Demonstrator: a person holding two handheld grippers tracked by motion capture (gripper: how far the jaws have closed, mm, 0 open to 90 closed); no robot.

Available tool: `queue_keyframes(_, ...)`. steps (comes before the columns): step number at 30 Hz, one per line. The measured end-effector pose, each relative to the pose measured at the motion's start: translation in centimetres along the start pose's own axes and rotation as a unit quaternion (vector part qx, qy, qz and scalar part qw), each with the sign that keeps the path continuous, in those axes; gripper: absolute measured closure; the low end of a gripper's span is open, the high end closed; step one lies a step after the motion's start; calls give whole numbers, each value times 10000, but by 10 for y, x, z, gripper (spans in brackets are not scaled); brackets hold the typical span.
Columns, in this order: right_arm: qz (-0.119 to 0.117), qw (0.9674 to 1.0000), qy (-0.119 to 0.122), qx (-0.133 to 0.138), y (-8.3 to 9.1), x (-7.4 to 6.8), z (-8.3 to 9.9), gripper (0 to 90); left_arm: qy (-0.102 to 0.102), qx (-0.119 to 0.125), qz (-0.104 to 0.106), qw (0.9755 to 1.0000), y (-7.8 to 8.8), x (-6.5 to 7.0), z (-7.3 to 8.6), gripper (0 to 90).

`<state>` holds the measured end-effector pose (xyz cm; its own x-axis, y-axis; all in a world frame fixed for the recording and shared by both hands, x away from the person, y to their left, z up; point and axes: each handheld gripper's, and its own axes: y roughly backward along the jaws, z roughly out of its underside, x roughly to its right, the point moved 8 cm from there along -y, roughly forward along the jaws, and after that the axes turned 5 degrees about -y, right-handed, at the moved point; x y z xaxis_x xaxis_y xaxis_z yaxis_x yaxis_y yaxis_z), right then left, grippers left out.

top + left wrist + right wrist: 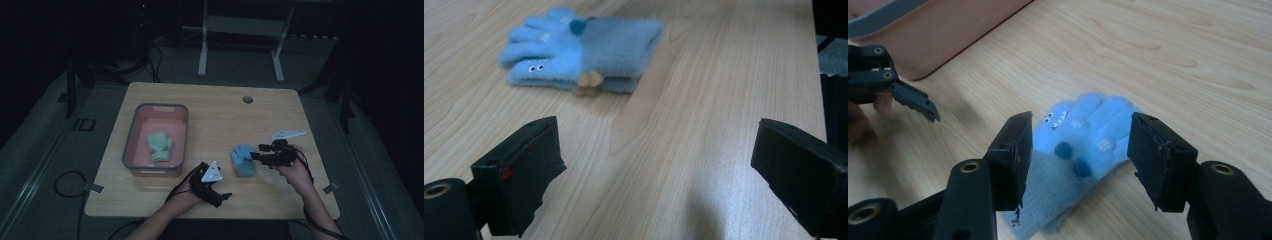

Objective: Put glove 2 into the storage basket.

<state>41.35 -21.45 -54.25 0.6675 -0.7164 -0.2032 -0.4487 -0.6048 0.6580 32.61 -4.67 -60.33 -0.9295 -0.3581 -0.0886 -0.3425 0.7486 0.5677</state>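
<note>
On the counter (215, 115), just right of its middle, a blue glove (243, 159) is lying flat — a small knitted thing with little eyes and dark dots sewn on, its digits pointing toward the pink bin (131, 145) and its grey-blue cuff toward the person. It is looking soft, light and limp, so it is likely to fold and sag when lifted; the doubled cuff, thickest and firmest, is probably the best place to pinch, rather than the thin digits. The right gripper (1075, 150) is hovering over it with its fingers (1013, 150) spread apart, straddling the cuff end and clasping nothing yet. The left gripper (659, 170) is waiting near the counter's front edge, fingers wide apart and empty, aimed at the glove from a short way off. Farther left, a green glove (160, 146) is resting inside the bin.
</note>
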Motion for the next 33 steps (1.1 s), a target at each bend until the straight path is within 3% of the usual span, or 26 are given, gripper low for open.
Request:
queue_keyframes(5,25,10000,-82,-15,2,6,-2,489,-116,-45,109,9999,-2,3,-1,76)
queue_keyframes(8,4,10000,-89,-24,0,7,-3,473,-413,-46,75,9991,-3,3,-7,98)
queue_keyframes(10,-15,9999,-136,-74,-4,9,-4,440,-499,34,70,9987,-6,1,-14,106)
queue_keyframes(14,-18,9993,-239,-290,-15,15,-5,460,-635,40,331,9974,-20,0,-28,150)
queue_keyframes(18,78,9990,-195,-401,-28,24,-8,427,-969,-3,136,9952,-35,-6,-40,200)
queue_keyframes(23,174,9981,-268,-522,-43,29,-6,389,-1117,108,100,9936,-49,-16,-53,239)
queue_keyframes(26,357,9971,-285,-612,-51,33,-2,379,-1256,-68,105,9920,-60,-18,-52,265)
queue_keyframes(29,374,9962,-356,-703,-58,38,3,346,-1354,-363,126,9900,-71,-20,-47,298)
queue_keyframes(33,444,9950,-352,-819,-67,42,9,339,-1337,-678,140,9886,-80,-26,-40,378)
